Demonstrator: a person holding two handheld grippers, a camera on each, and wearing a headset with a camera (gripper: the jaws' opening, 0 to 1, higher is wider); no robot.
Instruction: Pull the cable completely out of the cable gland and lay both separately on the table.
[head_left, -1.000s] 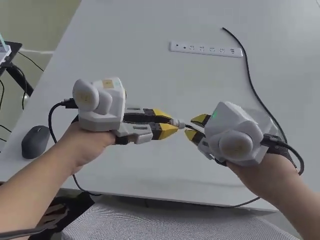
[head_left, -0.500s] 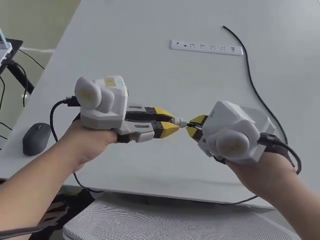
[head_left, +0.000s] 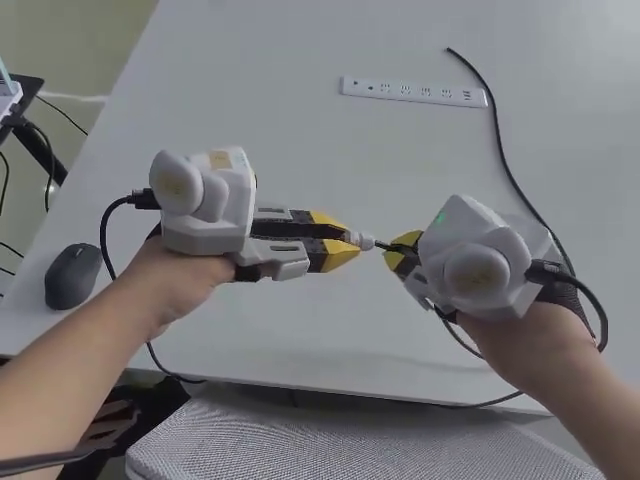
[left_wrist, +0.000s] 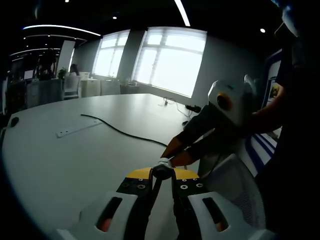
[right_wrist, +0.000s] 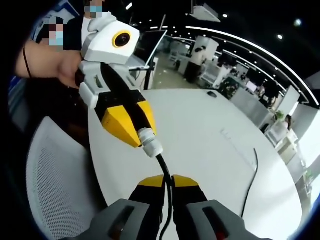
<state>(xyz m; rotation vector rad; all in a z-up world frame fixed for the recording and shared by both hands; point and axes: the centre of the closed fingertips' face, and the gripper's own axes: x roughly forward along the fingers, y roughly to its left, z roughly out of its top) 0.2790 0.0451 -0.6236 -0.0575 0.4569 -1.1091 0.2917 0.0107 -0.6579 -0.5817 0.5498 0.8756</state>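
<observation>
since half a second ago the right claw (head_left: 400, 250) has drawn off to the right, away from the left claw (head_left: 345, 252), so the gap between the two yellow tips is wider. a short black stretch of cable (head_left: 383, 245) now shows between them. both claws hang in the air above the near edge of the white desk (head_left: 300, 140), tips pointing at each other.

the left claw is pressed together on the cable gland (head_left: 365, 242) — a small pale grey fitting whose end sticks out past the yellow tips toward the right. in the right gripper view the gland sits clamped at the point of the left claw. the cable comes out of the gland's end and runs down into the right claw's own jaws. those jaws are closed tight on the cable, pinching it just behind their tips. the cable is not yet out of the gland, and neither lies on the desk.

in the left gripper view the gland's round end shows just past the left claw's closed tips, with the right claw's white body and the hand holding it beyond.

on the far part of the desk lies a white power strip (head_left: 414, 92), and a black cord (head_left: 510, 172) passes its right end and curves toward the near right. a dark mouse (head_left: 72, 277) rests at the near left edge, well apart from the claws — a white mesh chair (head_left: 300, 445) shows below the desk edge.
</observation>
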